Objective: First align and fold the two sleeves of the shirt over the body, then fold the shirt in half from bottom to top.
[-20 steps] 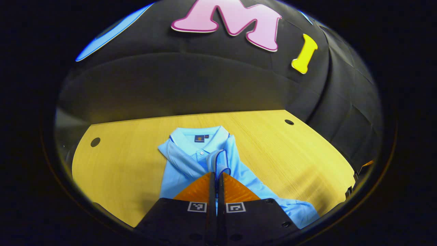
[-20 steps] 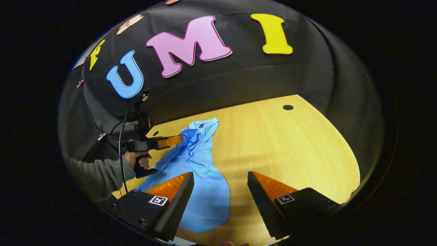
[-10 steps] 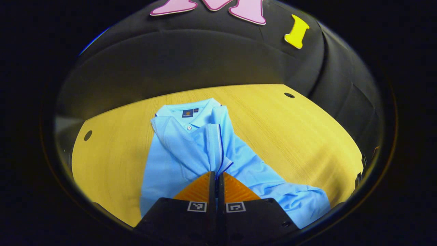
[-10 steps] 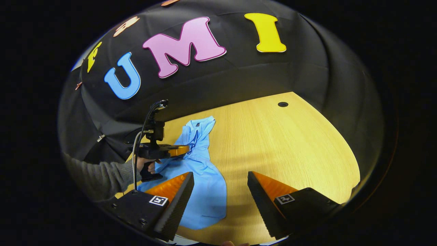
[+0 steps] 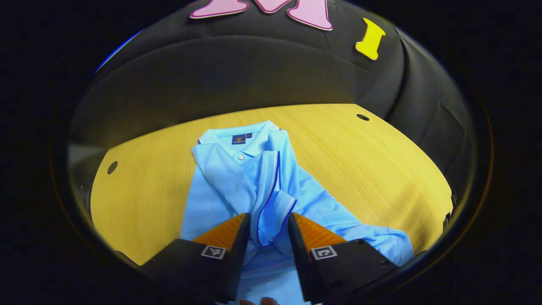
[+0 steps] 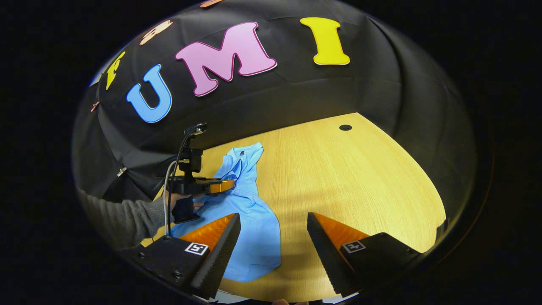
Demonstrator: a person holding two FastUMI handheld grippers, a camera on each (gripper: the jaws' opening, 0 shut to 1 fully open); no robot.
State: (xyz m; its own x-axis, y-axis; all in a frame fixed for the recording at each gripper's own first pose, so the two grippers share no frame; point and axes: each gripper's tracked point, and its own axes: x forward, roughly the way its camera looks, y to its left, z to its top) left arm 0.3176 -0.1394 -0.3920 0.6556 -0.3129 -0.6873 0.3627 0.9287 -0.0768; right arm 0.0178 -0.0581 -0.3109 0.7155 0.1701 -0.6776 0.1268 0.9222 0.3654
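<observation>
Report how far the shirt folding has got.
Done: one sleeve lies folded over the body of the shirt. In hand: the left gripper is open with that sleeve's cuff lying loose between its fingers, so this looks like the release. The right gripper hovers open above the table, holding nothing. Left: the shirt's right side looks bunched, so the second sleeve seems unfolded; the bottom-to-top fold is not yet done.

Right gripper view. The right gripper (image 6: 273,237) is held above the wooden table (image 6: 360,182) with its fingers spread wide apart, nothing between them. The light blue shirt (image 6: 250,216) is laid on the table, collar toward the far edge. The left gripper (image 6: 226,185) is seen over the shirt, gripped by a hand (image 6: 184,205) in a grey sleeve (image 6: 123,218).
</observation>
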